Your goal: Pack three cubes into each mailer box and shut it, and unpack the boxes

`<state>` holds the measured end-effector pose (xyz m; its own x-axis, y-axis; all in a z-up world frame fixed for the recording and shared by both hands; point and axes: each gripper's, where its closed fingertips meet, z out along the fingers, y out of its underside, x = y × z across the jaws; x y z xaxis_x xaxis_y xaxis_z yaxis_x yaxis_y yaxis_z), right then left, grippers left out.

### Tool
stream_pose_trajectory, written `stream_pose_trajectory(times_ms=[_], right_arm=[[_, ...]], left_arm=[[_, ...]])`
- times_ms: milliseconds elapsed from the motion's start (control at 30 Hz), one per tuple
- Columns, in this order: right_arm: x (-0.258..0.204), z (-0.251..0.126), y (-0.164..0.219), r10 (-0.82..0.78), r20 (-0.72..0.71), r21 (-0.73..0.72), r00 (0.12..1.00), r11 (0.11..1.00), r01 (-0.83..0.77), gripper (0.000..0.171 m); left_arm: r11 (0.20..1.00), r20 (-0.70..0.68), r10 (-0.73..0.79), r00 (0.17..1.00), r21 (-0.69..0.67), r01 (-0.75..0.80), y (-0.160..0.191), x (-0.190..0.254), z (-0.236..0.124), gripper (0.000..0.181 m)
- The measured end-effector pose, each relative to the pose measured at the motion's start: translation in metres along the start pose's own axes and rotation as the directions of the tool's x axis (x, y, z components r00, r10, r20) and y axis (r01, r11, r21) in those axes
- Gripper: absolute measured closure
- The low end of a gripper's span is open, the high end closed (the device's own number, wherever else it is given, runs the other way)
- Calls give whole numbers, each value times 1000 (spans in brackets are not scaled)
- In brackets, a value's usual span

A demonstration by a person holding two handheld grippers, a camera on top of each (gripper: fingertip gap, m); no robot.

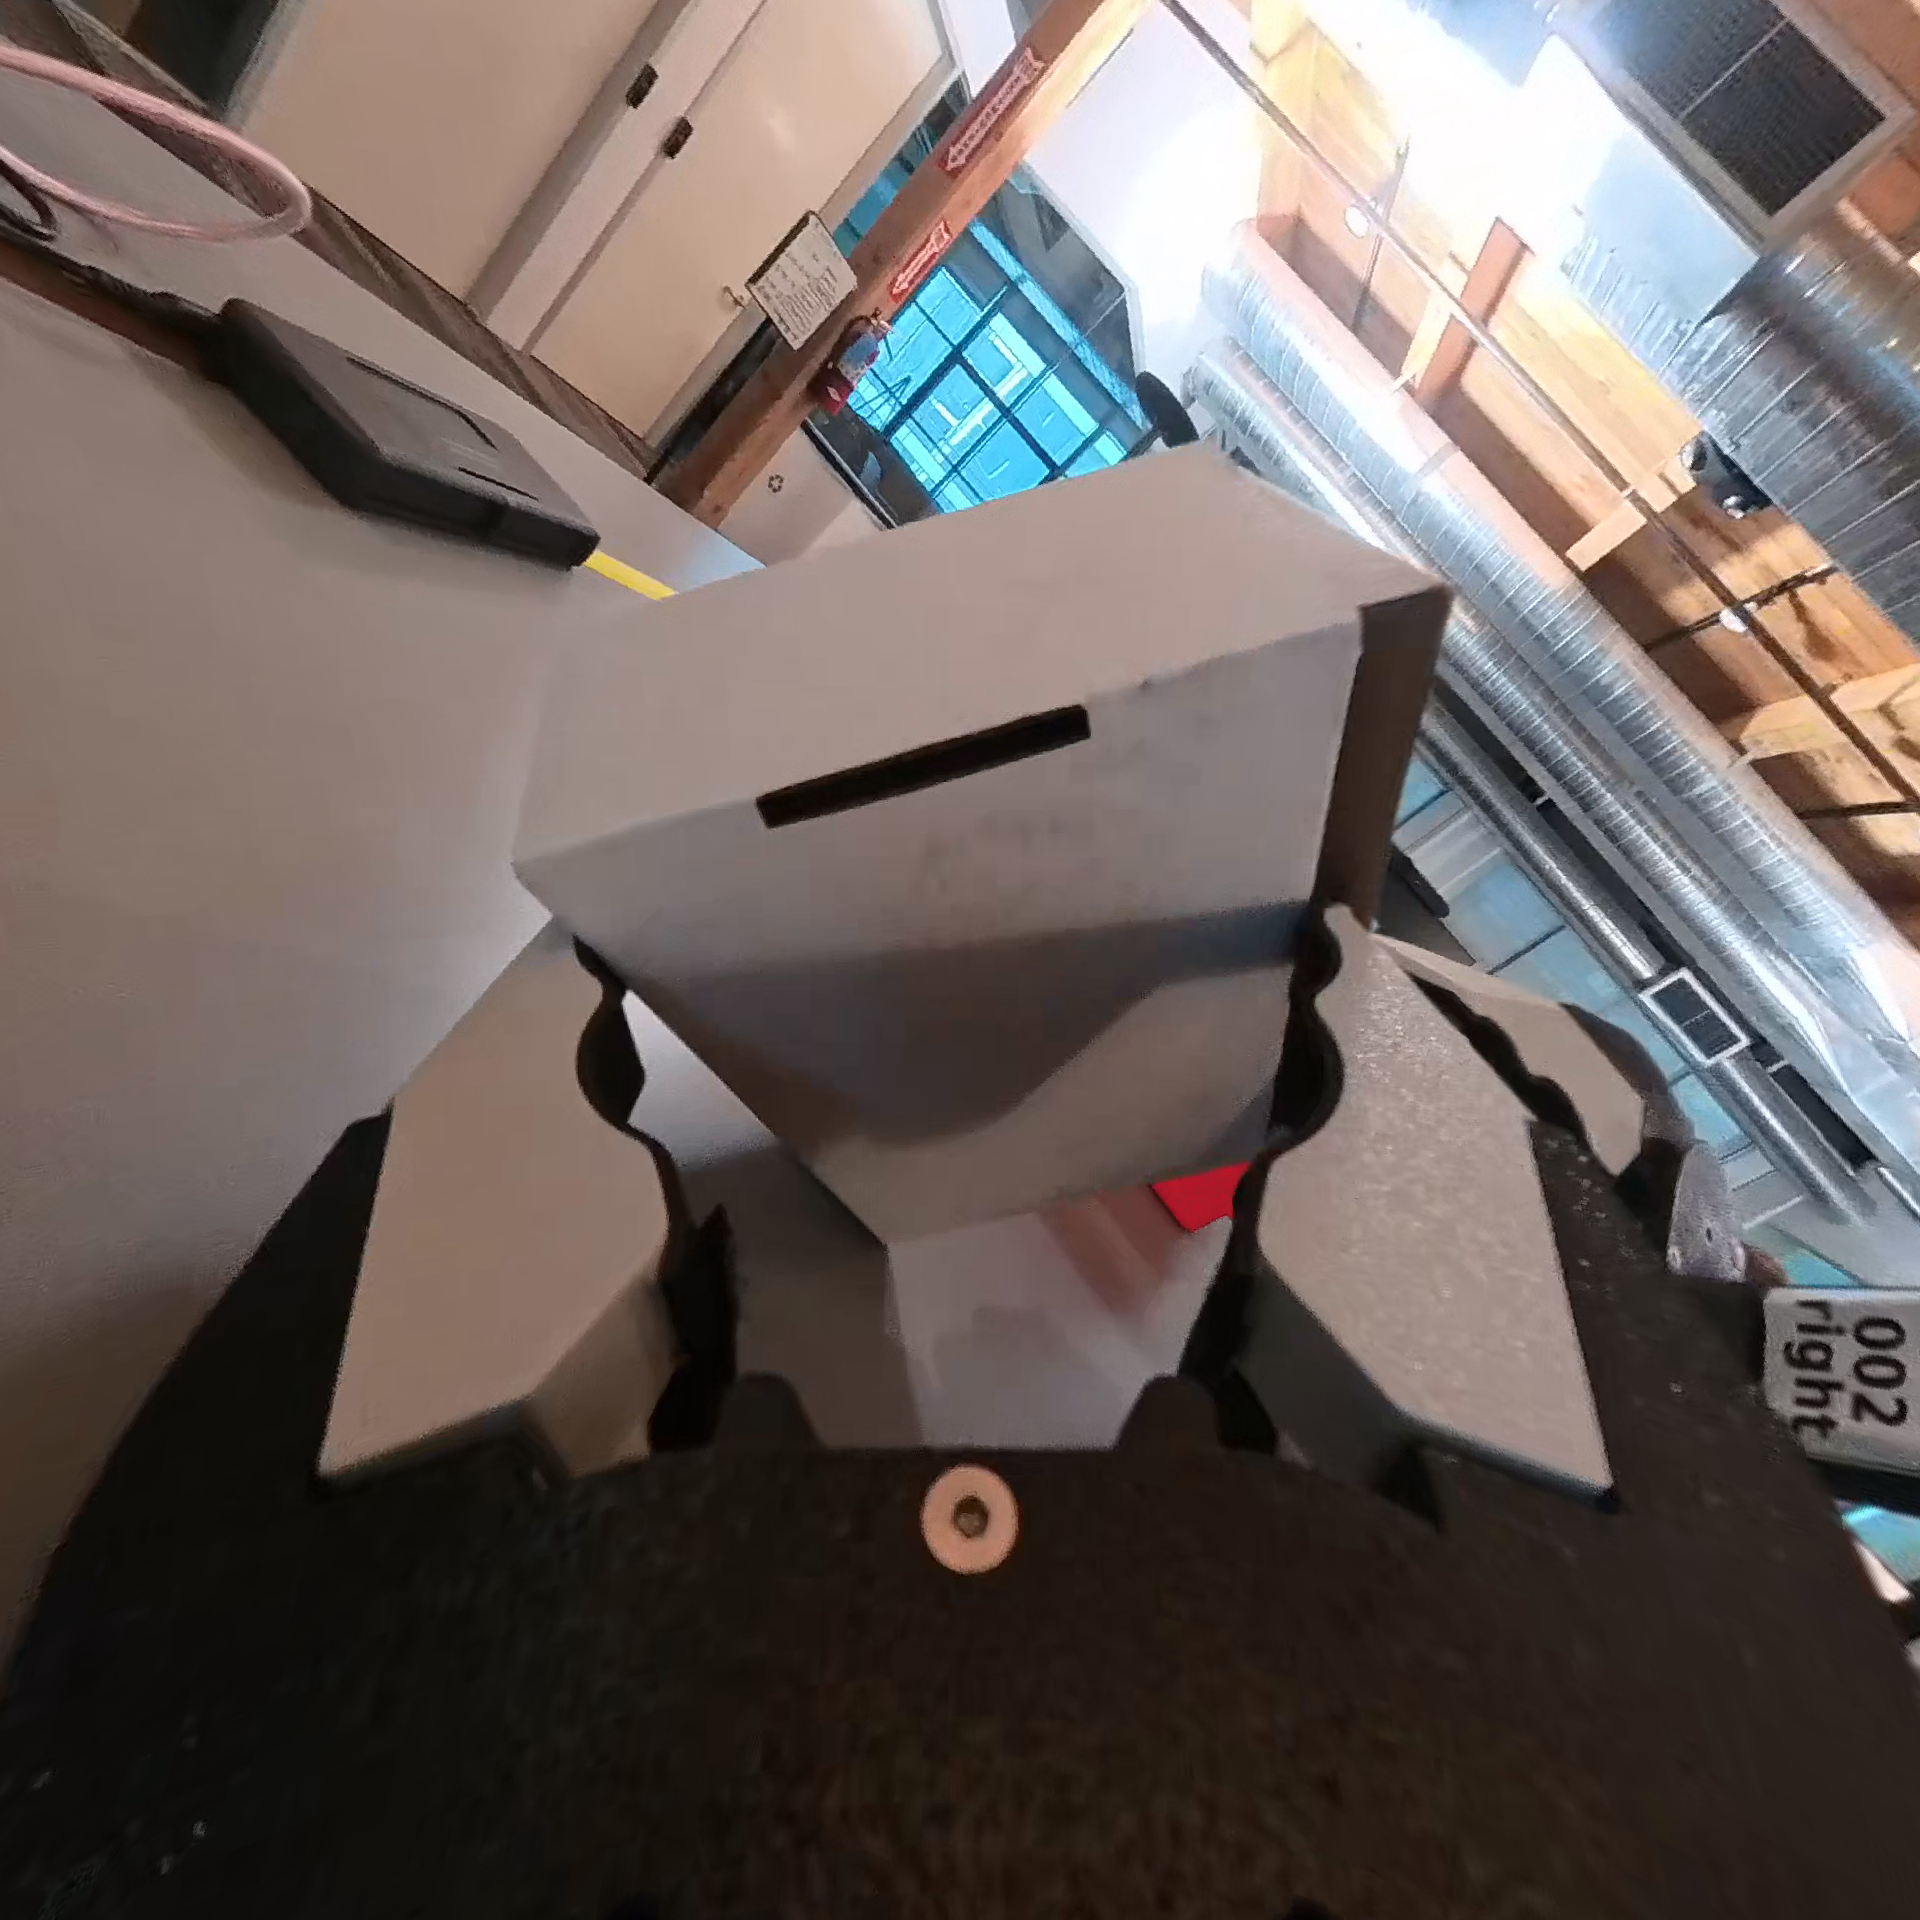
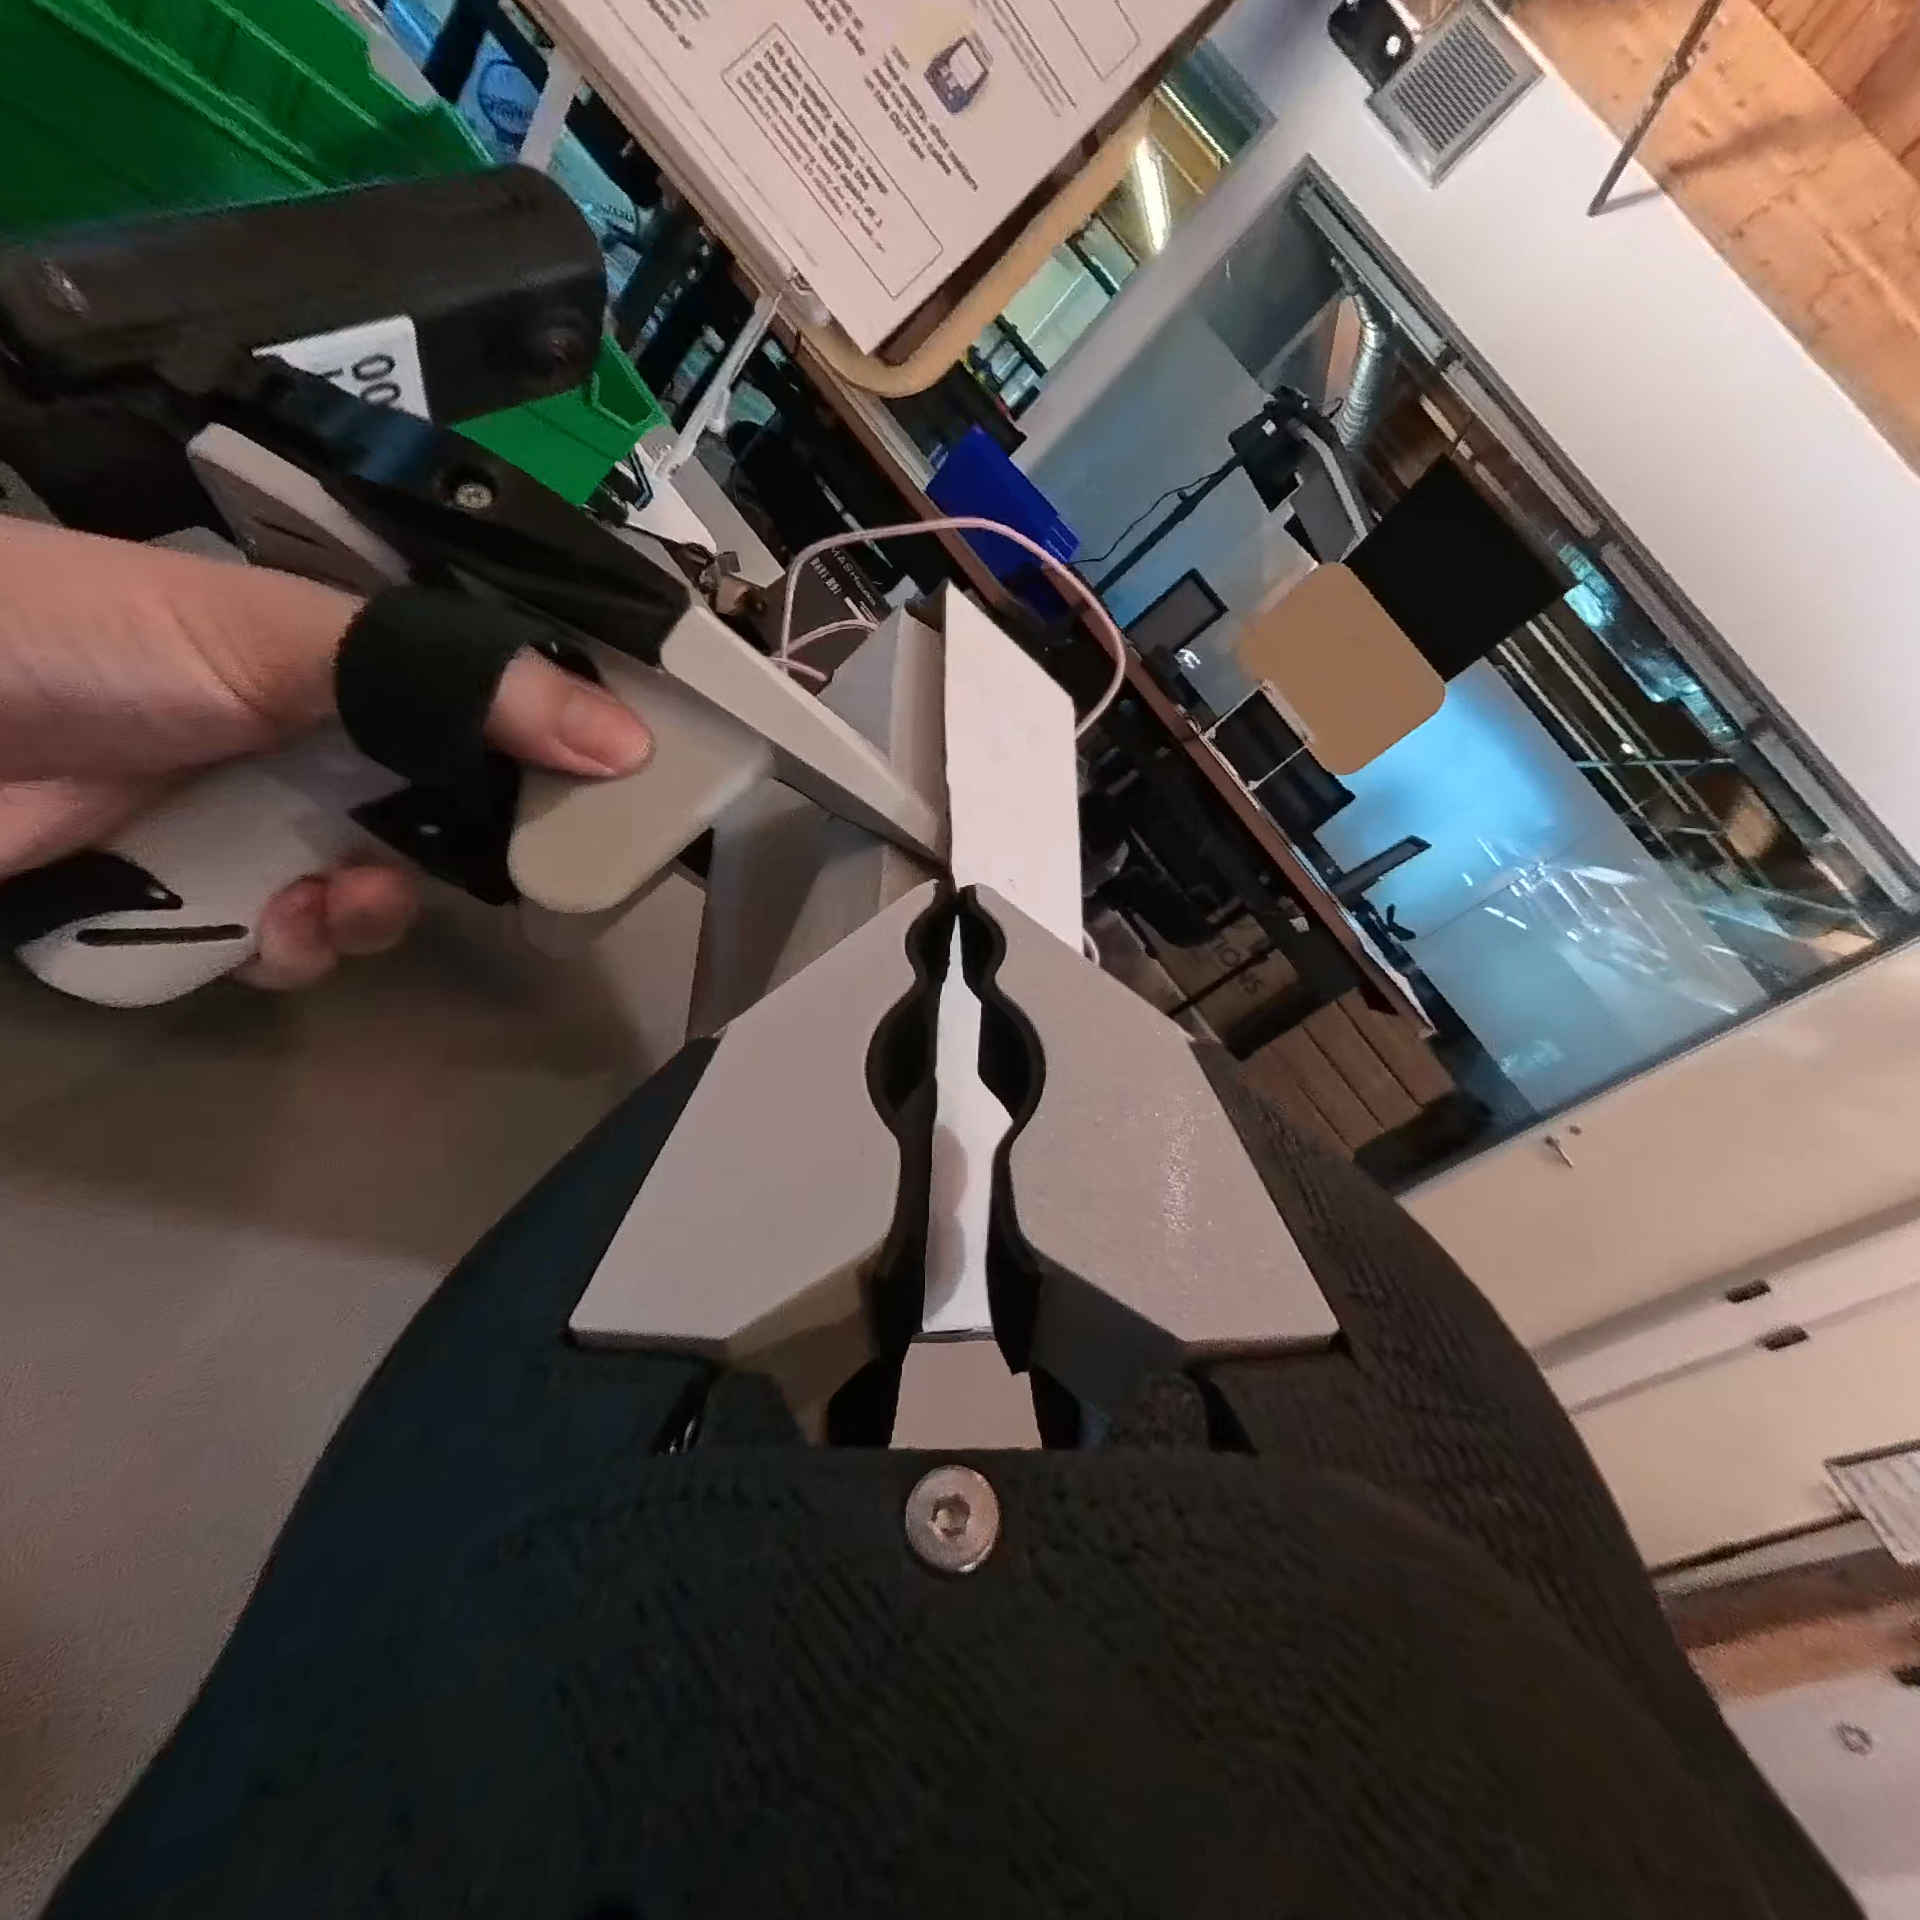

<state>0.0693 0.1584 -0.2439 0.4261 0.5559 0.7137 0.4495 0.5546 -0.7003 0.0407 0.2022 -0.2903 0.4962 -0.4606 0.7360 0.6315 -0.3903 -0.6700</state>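
A white mailer box (image 1: 935,727) with a dark slot is tilted up off the grey table (image 1: 208,779). My left gripper (image 1: 956,930) has its fingers spread wide, one fingertip on each side of the box, gripping it. A bit of a red cube (image 1: 1195,1195) shows below the box's lower edge; I cannot tell whether it is inside. My right gripper (image 2: 958,899) is shut on a thin white flap (image 2: 1003,717) of the box. The left gripper (image 2: 810,769), held by a hand (image 2: 156,665), touches the box beside it. The right gripper's finger (image 1: 1517,1049) shows at the box's right.
A flat black case (image 1: 395,436) and a pink cable (image 1: 239,166) lie on the table at the far left. A yellow strip (image 1: 629,575) lies behind the box. A green crate (image 2: 208,114) and a blue bin (image 2: 997,499) stand beyond the table.
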Motion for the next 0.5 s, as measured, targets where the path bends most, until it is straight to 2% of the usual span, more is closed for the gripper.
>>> stream_pose_trajectory(times_ms=[267, 500], right_arm=[[5, -1, 0, -114, -71, -33, 991, 993, 112, 171], [17, -3, -3, -119, -137, -34, 983, 993, 115, 171]], left_arm=[[997, -1, -12, 1000, -80, 12, 4, -1, 1, 58], [995, -6, -19, 1000, -96, 19, 4, -1, 1, 59]])
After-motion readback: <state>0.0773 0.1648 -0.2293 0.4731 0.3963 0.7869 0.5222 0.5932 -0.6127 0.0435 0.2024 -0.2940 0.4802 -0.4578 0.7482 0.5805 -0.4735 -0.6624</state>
